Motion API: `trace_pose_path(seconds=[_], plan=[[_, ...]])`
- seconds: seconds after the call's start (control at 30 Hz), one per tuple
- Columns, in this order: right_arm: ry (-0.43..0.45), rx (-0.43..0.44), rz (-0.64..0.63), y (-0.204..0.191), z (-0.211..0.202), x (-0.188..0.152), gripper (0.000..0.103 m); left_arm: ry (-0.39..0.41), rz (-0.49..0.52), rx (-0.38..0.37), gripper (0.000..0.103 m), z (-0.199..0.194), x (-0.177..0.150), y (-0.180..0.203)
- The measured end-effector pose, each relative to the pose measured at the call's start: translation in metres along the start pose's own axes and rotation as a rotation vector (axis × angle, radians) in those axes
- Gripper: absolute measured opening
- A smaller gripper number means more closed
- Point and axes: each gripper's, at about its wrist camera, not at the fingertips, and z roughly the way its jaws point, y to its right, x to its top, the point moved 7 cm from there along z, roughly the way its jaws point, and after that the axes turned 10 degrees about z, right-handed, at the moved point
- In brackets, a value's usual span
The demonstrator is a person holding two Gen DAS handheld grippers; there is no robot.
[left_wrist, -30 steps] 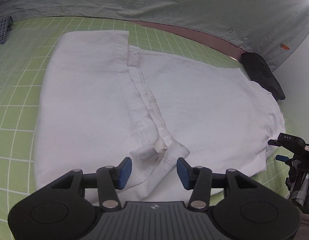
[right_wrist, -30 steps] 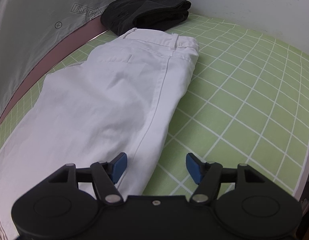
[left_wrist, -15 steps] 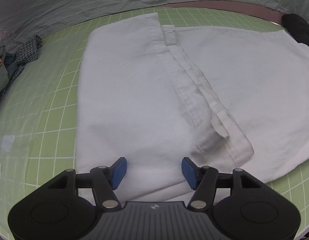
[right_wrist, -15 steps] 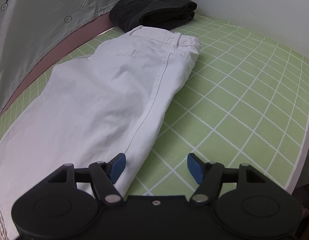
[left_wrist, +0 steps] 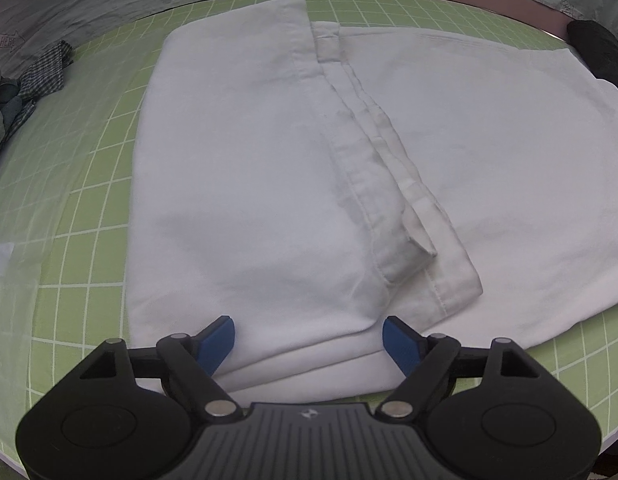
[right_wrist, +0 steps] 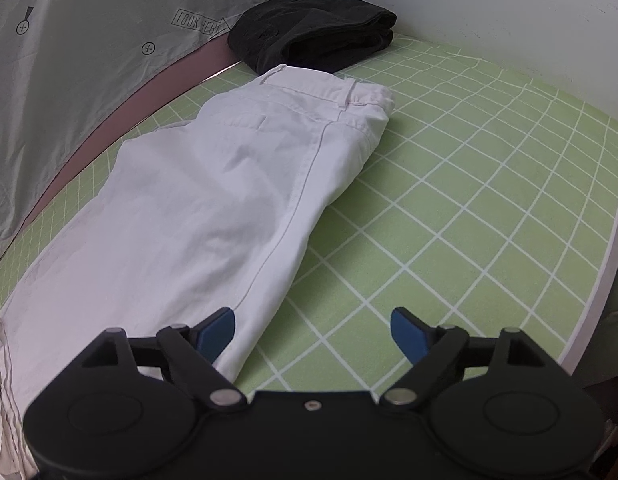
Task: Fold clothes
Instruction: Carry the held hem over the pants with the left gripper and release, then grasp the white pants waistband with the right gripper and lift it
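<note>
1. Swinging leftward across the last second, the left gripper (left_wrist: 308, 339) now looks at the folded-over end of the long white cotton trousers (left_wrist: 245, 184), where a second ago it faced the hem corner more squarely; its blue-padded jaws have spread wider and hold nothing.
2. The trousers lie flat on the green grid-lined mat (right_wrist: 469, 208) that covers the worktop. Their leg end is turned back over the rest, so the hems (left_wrist: 425, 248) rest on top of the lower layers, and stacked fabric edges show just before the left gripper.
3. The right gripper (right_wrist: 312, 330) has barely shifted. Its jaws stand wide apart and empty, the left pad over the trousers' near edge, the right one over bare mat.
4. The waistband (right_wrist: 321, 94) sits at the far end of the trousers, touching or just beside a folded black garment (right_wrist: 313, 36).
5. A crumpled checked cloth (left_wrist: 41, 76) lies well apart from the trousers, on their left.
6. My reading: one fold lies in place and both tools have let go. The bundle is long, so another fold towards the waistband looks likely to be needed.
</note>
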Motion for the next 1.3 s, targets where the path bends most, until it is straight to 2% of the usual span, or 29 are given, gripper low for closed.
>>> trace_pose_path(seconds=[0.13,0.4,0.6,0.83,1.13,1.3], plan=[[0.011,0.011,0.007,0.004,0.009,0.018,0.094,-0.019,-0.047,0.000,0.088,0.003,0.002,0.001],[0.032,0.042,0.035,0.010,0.036,0.062,0.095,-0.070,-0.098,0.025,0.103,0.013,0.008,0.006],[0.049,0.070,0.025,0.008,0.062,0.096,0.096,-0.091,-0.145,0.035,0.103,0.014,0.011,0.006],[0.036,0.105,0.078,-0.001,0.103,0.123,0.098,-0.121,-0.164,0.026,0.103,0.013,0.015,0.007],[0.025,0.140,0.270,0.001,0.122,0.132,0.103,-0.126,-0.182,0.030,0.103,0.009,0.016,0.011],[0.025,0.213,0.338,0.006,0.116,0.135,0.103,-0.129,-0.186,0.031,0.103,0.005,0.017,0.013]])
